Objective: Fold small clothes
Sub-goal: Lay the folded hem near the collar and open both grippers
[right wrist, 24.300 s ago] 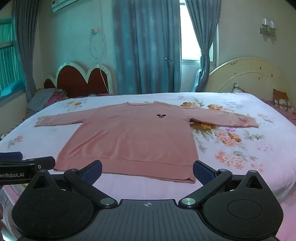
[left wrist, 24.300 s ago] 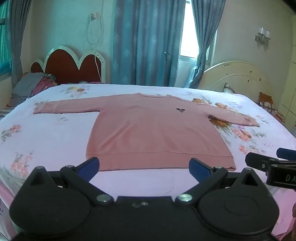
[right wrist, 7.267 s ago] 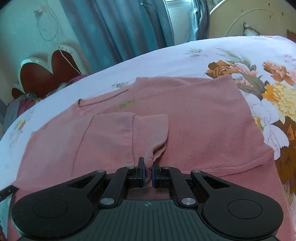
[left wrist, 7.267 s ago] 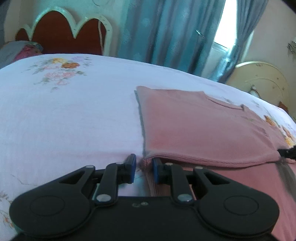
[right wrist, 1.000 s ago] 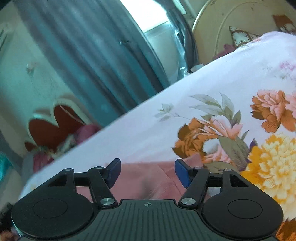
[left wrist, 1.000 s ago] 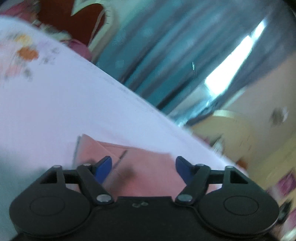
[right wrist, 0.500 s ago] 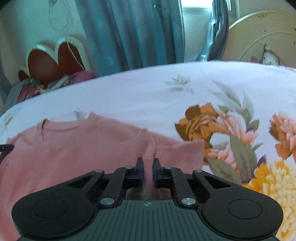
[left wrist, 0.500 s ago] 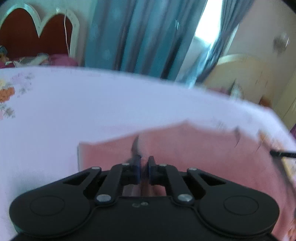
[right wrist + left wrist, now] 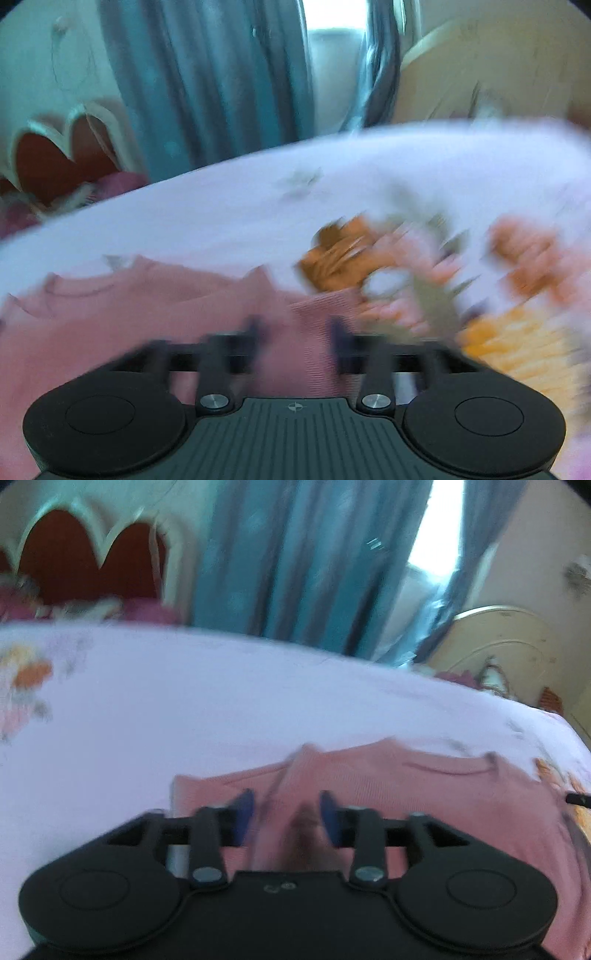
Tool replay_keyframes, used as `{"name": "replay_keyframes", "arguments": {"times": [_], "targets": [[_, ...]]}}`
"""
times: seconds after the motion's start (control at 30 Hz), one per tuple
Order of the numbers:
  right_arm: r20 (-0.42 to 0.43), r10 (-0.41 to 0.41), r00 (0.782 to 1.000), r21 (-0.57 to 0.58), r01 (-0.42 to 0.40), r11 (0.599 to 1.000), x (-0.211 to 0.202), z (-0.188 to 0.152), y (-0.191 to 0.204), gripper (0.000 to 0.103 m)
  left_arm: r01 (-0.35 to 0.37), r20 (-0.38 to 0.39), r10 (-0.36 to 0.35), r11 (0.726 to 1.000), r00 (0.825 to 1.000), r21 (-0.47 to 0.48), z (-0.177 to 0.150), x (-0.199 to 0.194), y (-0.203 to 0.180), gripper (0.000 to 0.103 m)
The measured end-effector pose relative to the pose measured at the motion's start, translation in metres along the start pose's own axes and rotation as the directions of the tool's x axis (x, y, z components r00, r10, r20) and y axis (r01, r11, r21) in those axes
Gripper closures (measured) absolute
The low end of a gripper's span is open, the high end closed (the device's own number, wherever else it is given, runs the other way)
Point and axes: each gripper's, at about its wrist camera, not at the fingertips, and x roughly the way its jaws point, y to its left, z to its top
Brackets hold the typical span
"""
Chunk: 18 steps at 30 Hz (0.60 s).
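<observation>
So the pink sweater (image 9: 424, 786) is lying folded up on the bed (image 9: 184, 709), ribbed knit, neckline showing near its far edge. Both views are pretty blurry. Left gripper (image 9: 286, 818) has just been opening, jaws apart with a raised fold of sweater between them, not pinched. Right gripper (image 9: 297, 338) is the same deal: just opened, fabric between.

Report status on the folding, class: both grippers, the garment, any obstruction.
Left gripper and right gripper just opened, releasing. Pink sweater folded, lying on bedsheet. No obstruction visible.
</observation>
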Motion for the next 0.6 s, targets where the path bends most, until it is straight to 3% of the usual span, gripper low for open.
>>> {"name": "replay_keyframes", "arguments": {"times": [0.07,0.1,0.2,0.33,0.4,0.5,0.57,0.6], "targets": [[-0.029,0.101,0.994,-0.048,-0.102,0.994,-0.006,-0.005,0.022,0.051,0.121,-0.007,-0.12,0.993,0.993,0.02,-0.002,-0.008,-0.022,0.058],[-0.057,0.161,0.985,-0.1,-0.167,0.981,-0.004,-0.007,0.041,0.066,0.161,-0.03,-0.16,0.985,0.987,0.063,-0.004,-0.005,-0.04,0.058],[-0.118,0.279,0.953,-0.202,-0.298,0.933,0.007,-0.016,0.101,0.07,0.207,-0.086,-0.196,0.967,0.977,0.147,-0.012,0.016,-0.08,0.058],[-0.117,0.31,0.944,-0.258,-0.33,0.908,0.017,-0.016,0.138,0.07,0.196,-0.079,-0.184,0.963,0.98,0.184,-0.02,0.029,-0.089,0.054],[-0.105,0.297,0.949,-0.26,-0.315,0.913,0.023,-0.012,0.13,0.07,0.147,-0.052,-0.14,0.974,0.989,0.173,-0.02,0.029,-0.073,0.053],[-0.066,0.106,0.992,-0.143,-0.115,0.983,0.037,0.0,0.075,0.07,0.02,-0.001,-0.02,0.992,1.0,0.124,-0.019,0.024,-0.024,0.055],[-0.075,0.032,0.997,-0.025,-0.034,0.999,0.043,0.005,0.024,0.071,-0.007,0.002,0.007,0.994,1.0,0.105,-0.022,0.017,-0.002,0.054],[-0.074,0.05,0.996,-0.003,-0.051,0.999,0.042,0.005,0.011,0.082,0.011,0.002,-0.012,0.995,1.0,0.099,-0.023,0.015,0.003,0.054]]}}
